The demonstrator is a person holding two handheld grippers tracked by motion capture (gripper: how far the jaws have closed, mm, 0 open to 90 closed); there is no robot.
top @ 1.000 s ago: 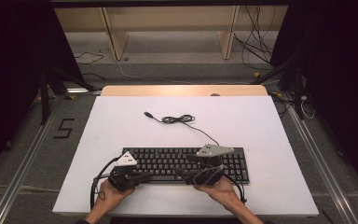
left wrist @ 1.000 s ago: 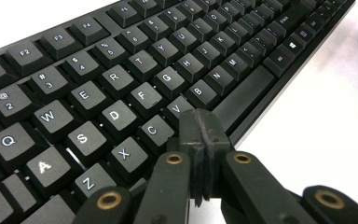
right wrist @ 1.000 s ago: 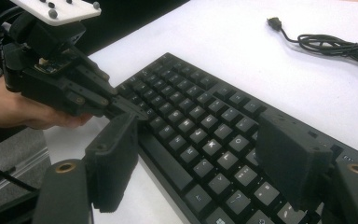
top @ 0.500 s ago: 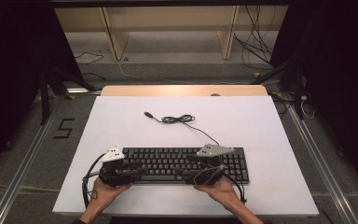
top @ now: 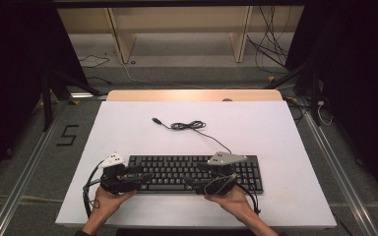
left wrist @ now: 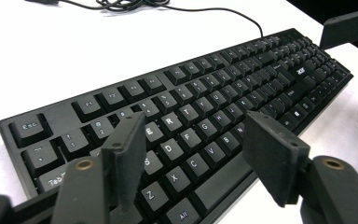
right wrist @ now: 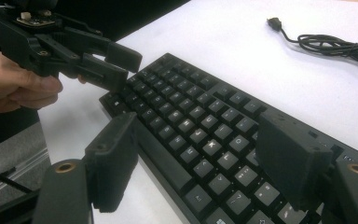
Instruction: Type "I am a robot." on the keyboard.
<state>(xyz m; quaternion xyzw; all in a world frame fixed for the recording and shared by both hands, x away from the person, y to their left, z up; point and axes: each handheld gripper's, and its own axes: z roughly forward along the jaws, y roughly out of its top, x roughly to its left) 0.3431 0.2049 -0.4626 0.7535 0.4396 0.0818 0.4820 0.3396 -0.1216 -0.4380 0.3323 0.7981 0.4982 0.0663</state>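
Observation:
A black keyboard (top: pixel 192 172) lies flat near the front of the white table top (top: pixel 275 128). Its cable (top: pixel 189 126) is coiled behind it and ends in a loose USB plug (top: pixel 155 120). My left gripper (top: pixel 139 176) hovers at the keyboard's left end and points right. Its jaws have just been opening and nothing is between them; in the left gripper view (left wrist: pixel 198 154) they stand apart above the letter keys (left wrist: pixel 186 126). My right gripper (top: pixel 198 178) is open over the right half of the keyboard (right wrist: pixel 200 126). It points left toward the left gripper (right wrist: pixel 116 65).
A wooden strip (top: pixel 192 95) runs along the table's back edge. Beyond it stand shelf legs and loose floor cables (top: pixel 275 54). A floor mark "5" (top: pixel 67 134) and a metal rail (top: pixel 27 187) lie left of the table.
The left gripper has slid left toward the keyboard's left end and lifted slightly, and its jaws went from shut to wide apart. The right gripper and the keyboard have stayed put.

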